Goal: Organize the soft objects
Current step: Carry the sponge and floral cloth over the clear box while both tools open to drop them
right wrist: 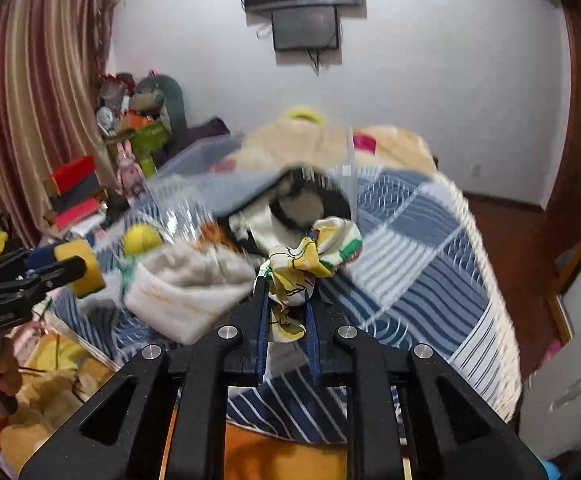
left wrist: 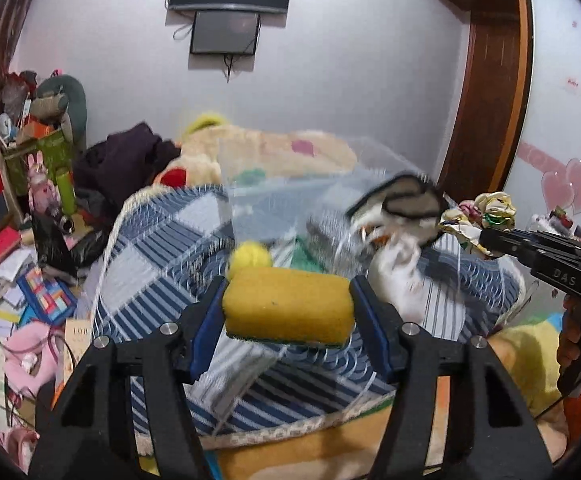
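My left gripper [left wrist: 288, 300] is shut on a yellow sponge [left wrist: 286, 304] with a green underside, held above the blue striped bed cover; the sponge also shows in the right wrist view [right wrist: 84, 266]. My right gripper [right wrist: 286, 292] is shut on a patterned yellow and white scrunchie [right wrist: 314, 260], which also shows at the right of the left wrist view [left wrist: 478, 216]. A clear plastic bin [left wrist: 290, 200] lies on the bed ahead. Near it are a yellow ball [left wrist: 250, 256], a white folded cloth [right wrist: 186, 292] and a black-rimmed soft item [left wrist: 406, 200].
The striped bed cover [right wrist: 410, 264] fills the middle. Plush toys [left wrist: 258, 148] lie behind the bin. Clutter of boxes, books and toys [left wrist: 22, 240] covers the floor at left. A wooden door [left wrist: 486, 92] stands at right, and screens [left wrist: 230, 4] hang on the wall.
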### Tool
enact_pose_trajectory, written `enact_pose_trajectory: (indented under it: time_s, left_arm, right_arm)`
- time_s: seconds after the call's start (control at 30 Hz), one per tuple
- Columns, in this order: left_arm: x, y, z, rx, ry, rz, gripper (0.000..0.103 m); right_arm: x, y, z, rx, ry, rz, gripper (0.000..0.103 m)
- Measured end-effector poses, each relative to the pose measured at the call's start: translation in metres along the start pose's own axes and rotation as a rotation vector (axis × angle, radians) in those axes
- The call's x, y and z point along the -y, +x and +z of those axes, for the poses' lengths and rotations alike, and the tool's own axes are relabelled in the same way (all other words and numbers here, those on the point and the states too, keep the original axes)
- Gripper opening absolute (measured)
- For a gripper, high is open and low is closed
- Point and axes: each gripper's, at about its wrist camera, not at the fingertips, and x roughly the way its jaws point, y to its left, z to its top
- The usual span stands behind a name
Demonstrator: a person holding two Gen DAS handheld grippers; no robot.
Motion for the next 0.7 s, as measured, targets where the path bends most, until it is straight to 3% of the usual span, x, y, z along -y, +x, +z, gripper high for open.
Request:
enact_pose_trajectory:
  time_s: [0.33, 0.53, 0.7]
  left_arm:
    - [0.010, -0.007, 0.072, 0.141, 0.024, -0.053, 0.061]
    - [0.012, 0.007, 0.101, 0.179, 0.022, -0.061, 0.061]
    - [0.005, 0.040, 0.123, 0.160, 0.011, -0.037, 0.061]
  right_arm:
    - [-0.030, 0.003, 0.055, 0.145, -0.051, 0.012, 0.014]
    - [-0.026, 0.028, 0.078, 0.142, -0.033, 0.038, 0.014]
    - [-0.023, 0.050, 0.096, 0.125, -0.045, 0.030, 0.014]
